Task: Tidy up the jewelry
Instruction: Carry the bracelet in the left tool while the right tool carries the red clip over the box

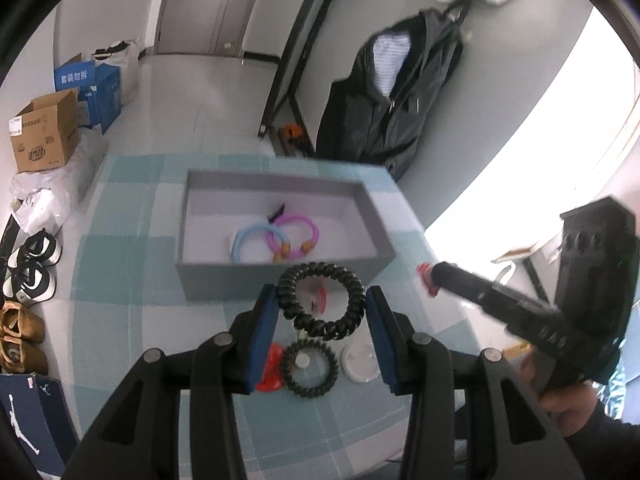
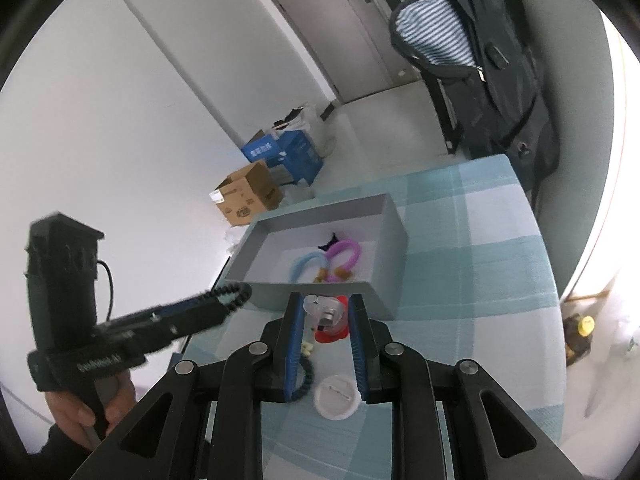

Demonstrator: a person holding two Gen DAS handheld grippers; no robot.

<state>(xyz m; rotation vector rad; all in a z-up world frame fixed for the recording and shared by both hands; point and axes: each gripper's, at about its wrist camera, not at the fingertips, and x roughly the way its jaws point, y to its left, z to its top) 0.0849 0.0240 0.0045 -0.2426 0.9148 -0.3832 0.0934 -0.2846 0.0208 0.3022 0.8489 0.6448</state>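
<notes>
Left gripper [image 1: 322, 312] jaws clamp black spiral hair tie [image 1: 321, 301], lifted near grey open box [image 1: 280, 276] front wall; right gripper [image 2: 325, 314] jaws grip clear-and-red trinket [image 2: 328, 316]; teal checked counter [image 2: 480, 280], bare toward right edge; cardboard boxes [image 1: 46, 136] on floor

This is a lived-in room of a home, likely by the entrance. A dark jacket [image 1: 396, 92] hangs on the wall, pairs of shoes [image 1: 28, 272] line the pale tiled floor [image 1: 192, 92], and a closed door [image 2: 340, 28] stands at the far end. Cardboard boxes [image 1: 46, 136] and a blue carton [image 1: 94, 88] sit along the wall, while a teal-and-white checked cloth [image 1: 132, 248] covers the tabletop.
</notes>
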